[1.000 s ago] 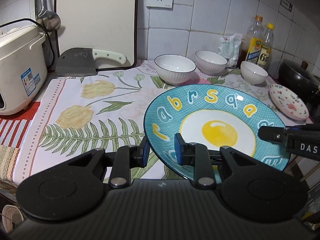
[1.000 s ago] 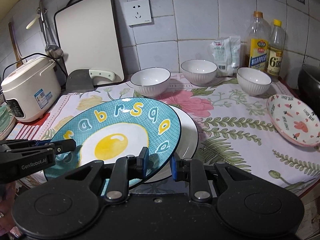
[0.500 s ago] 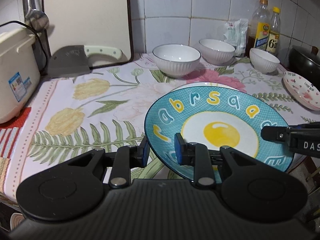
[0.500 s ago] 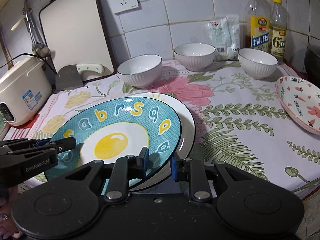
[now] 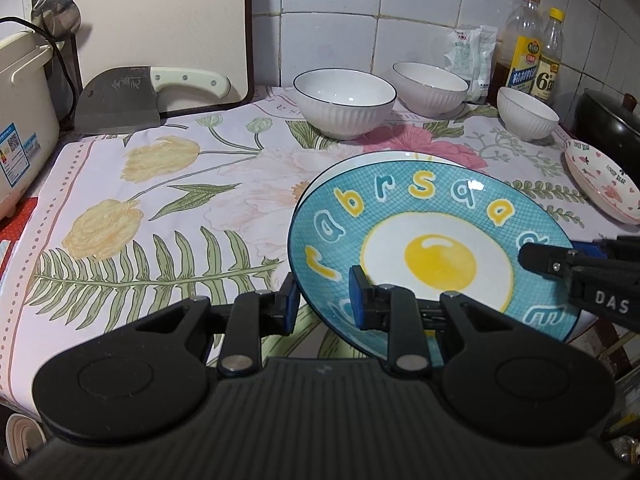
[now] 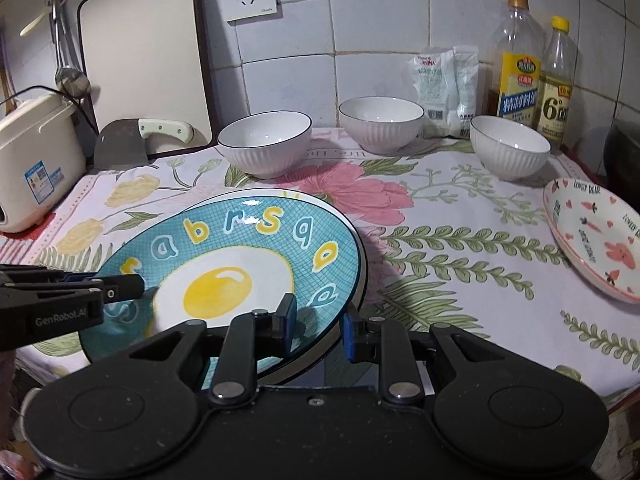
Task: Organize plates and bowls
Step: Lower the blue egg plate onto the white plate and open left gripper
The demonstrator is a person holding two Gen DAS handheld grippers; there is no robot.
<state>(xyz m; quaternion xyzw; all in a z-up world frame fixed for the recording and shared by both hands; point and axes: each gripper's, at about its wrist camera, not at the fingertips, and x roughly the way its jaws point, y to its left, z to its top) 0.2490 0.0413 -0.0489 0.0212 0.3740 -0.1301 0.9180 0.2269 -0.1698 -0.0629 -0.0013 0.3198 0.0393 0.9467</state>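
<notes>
A blue plate point(image 5: 436, 256) point(image 6: 224, 276) with a fried-egg picture and letters lies tilted over a white plate point(image 6: 256, 195) point(image 5: 400, 156) near the table's front edge. My left gripper point(image 5: 324, 300) is shut on its left rim. My right gripper point(image 6: 320, 324) has the right rim between its pads, and its jaws are opening slightly. Each gripper shows in the other's view: the right gripper point(image 5: 560, 264) and the left gripper point(image 6: 112, 288). Three white ribbed bowls point(image 6: 264, 144) point(image 6: 380, 122) point(image 6: 510, 146) stand at the back. A carrot-patterned plate point(image 6: 592, 236) sits at the right.
A floral cloth point(image 5: 180, 208) covers the counter. A rice cooker point(image 5: 20, 120) stands at the left, with a cleaver point(image 5: 120, 100) and a cutting board point(image 5: 160, 20) behind. Oil bottles point(image 6: 516, 80) and packets line the tiled wall. A black pot point(image 5: 608, 120) is at the far right.
Both grippers have come down and forward with the blue plate, which now lies lower over the white plate. The white plate's right rim is now mostly covered.
</notes>
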